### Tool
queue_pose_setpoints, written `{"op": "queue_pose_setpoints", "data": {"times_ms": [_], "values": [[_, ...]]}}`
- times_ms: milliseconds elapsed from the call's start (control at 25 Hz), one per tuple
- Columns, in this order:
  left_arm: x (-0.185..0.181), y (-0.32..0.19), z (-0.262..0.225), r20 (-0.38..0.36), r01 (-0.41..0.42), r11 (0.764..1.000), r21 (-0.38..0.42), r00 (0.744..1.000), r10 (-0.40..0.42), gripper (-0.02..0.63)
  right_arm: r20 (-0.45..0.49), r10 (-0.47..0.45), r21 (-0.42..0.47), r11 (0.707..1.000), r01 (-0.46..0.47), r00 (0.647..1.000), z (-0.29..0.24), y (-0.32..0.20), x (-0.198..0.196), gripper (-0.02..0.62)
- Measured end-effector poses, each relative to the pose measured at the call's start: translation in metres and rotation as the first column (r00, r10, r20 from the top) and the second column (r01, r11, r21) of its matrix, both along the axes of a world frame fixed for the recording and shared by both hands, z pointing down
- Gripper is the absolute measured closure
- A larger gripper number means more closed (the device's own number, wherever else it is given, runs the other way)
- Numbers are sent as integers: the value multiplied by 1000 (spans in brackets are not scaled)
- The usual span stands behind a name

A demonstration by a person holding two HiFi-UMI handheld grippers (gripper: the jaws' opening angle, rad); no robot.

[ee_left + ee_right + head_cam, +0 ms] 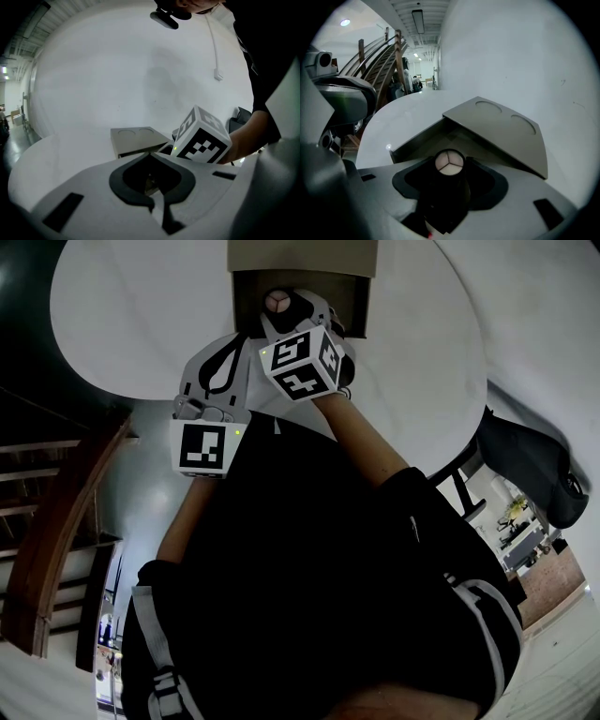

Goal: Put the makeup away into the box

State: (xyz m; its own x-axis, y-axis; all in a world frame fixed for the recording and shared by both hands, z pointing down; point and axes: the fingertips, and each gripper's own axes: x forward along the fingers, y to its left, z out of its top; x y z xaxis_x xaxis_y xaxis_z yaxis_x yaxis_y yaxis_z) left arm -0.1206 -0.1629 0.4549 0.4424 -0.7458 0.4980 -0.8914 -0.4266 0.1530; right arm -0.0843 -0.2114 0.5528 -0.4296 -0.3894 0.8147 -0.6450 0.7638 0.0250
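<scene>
Stairs (47,521) with a wooden rail run down the head view's left edge, cut off by the frame. On the white round table (122,315), the left gripper (151,183) has its jaws pressed together on nothing. Something tan shows through the gap between its pads, too dim to name. In the head view its tips are hidden behind the right gripper's marker cube (302,362). The right gripper (450,183) is clamped on a black makeup container (450,162) with a pale round cap. Its dark body merges with the pads, so its kind is unclear. The container sits at the near edge of the open box (352,296), whose raised lid (497,131) hides much of the shadowed inside. The person's dark clothing (309,568) fills the lower frame. A dark bag (534,474) hangs at far right.
</scene>
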Motion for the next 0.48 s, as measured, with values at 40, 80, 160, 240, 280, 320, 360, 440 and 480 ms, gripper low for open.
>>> {"op": "queue_pose_setpoints", "data": {"times_ms": [40, 80, 160, 240, 280, 320, 360, 440, 480], "values": [[0, 1, -1, 0, -1, 1000, 1, 1000, 1, 598, -1, -5, -1, 1000, 5, 1000, 0, 1, -1, 357], [0, 2, -1, 0, -1, 1000, 2, 1000, 1, 598, 3, -7, -4, 1000, 7, 1000, 0, 2, -2, 348], [1, 3, -2, -1, 0, 1000, 4, 1000, 0, 598, 15, -4, -2, 1000, 4, 1000, -2, 3, -2, 342], [2, 5, -4, 0, 0, 1000, 9, 1000, 0, 598, 25, 11, 17, 1000, -11, 1000, -8, 3, 1, 342], [2, 7, -5, 0, -1, 1000, 14, 1000, 1, 598, 29, 21, 33, 999, -22, 999, -13, 4, 3, 342], [2, 8, -6, 0, -2, 1000, 18, 1000, 2, 598, 35, 32, 52, 998, -34, 999, -18, 4, 5, 342], [3, 10, -8, 2, -4, 1000, 24, 1000, 3, 598, 43, 44, 72, 996, -47, 998, -24, 5, 8, 344], [5, 12, -12, 4, -9, 999, 38, 1000, 9, 598, 68, 67, 108, 991, -74, 995, -39, 6, 13, 345], [6, 13, -15, 3, -11, 999, 47, 1000, 11, 598, 85, 77, 126, 988, -87, 993, -48, 6, 15, 358]]}}
